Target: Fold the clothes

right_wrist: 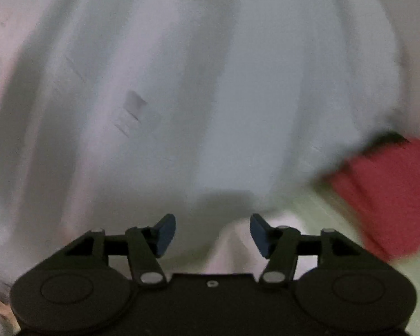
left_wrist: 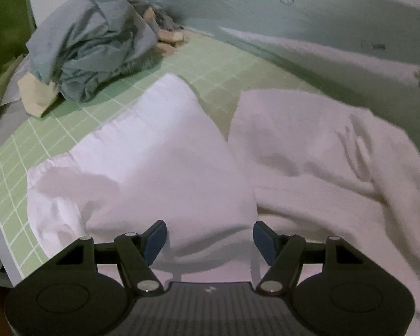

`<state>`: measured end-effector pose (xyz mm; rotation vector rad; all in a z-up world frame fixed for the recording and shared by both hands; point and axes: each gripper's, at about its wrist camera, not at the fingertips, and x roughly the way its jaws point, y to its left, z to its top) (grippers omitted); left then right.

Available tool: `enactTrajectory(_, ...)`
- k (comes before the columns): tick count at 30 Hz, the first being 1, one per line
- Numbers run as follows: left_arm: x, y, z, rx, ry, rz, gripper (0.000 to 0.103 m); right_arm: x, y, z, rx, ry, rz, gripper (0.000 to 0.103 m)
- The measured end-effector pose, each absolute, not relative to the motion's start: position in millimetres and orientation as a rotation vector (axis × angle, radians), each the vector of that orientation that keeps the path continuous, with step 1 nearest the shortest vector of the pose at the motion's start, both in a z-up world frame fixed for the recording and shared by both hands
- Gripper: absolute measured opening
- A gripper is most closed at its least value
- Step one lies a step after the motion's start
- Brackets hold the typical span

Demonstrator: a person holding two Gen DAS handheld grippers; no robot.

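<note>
Near your left gripper (left_wrist: 209,238) | jaws wide apart, holding nothing, over white garment (left_wrist: 168,162) on green grid mat (left_wrist: 78,123) | right gripper (right_wrist: 212,233) also spread, empty, view blurred | step: choosing a grasp; next needs 2 hem corners | far: grey clothes pile (left_wrist: 92,44)

A white crumpled cloth garment (left_wrist: 182,168) covers the middle of the green gridded cutting mat (left_wrist: 70,128), and a heap of grey-blue and beige clothes (left_wrist: 92,44) blocks its far left corner. Bare mat lies between them. A red folded cloth (right_wrist: 389,196) sits near the right side.
</note>
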<state>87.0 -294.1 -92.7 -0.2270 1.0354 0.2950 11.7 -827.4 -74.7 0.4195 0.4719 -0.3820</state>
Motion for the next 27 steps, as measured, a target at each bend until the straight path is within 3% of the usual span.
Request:
enactTrajectory(5,90,-304,-85,-0.185,1.014,0.251,0.069,-62,-847,-129,0.517,0.690,-0.575,0.062)
enactTrajectory(9,92,-316,-79,-0.152,1.000,0.210,0.069,-71,-852,-162,0.463,0.792,-0.627,0.067)
enactTrajectory(19,73,-338,-59,-0.062,0.923,0.142,0.069,-54,-898,-199,0.530,0.749,-0.698,0.072)
enactTrajectory(20,70,-338,-56,-0.060,0.915,0.146,0.069,-52,-902,-200,0.522,0.750,-0.690,0.070)
enactTrajectory(23,54,-338,-46,-0.058,0.874,0.159,0.069,-50,-910,-203,0.539,0.762,-0.640,0.052)
enactTrajectory(24,49,-338,-44,-0.058,0.866,0.162,0.069,-53,-911,-202,0.540,0.755,-0.624,0.036)
enactTrajectory(26,40,-338,-42,-0.059,0.865,0.161,0.069,-58,-912,-199,0.544,0.743,-0.593,0.017)
enactTrajectory(27,35,-337,-41,-0.062,0.867,0.159,0.069,-63,-912,-194,0.534,0.732,-0.567,0.012)
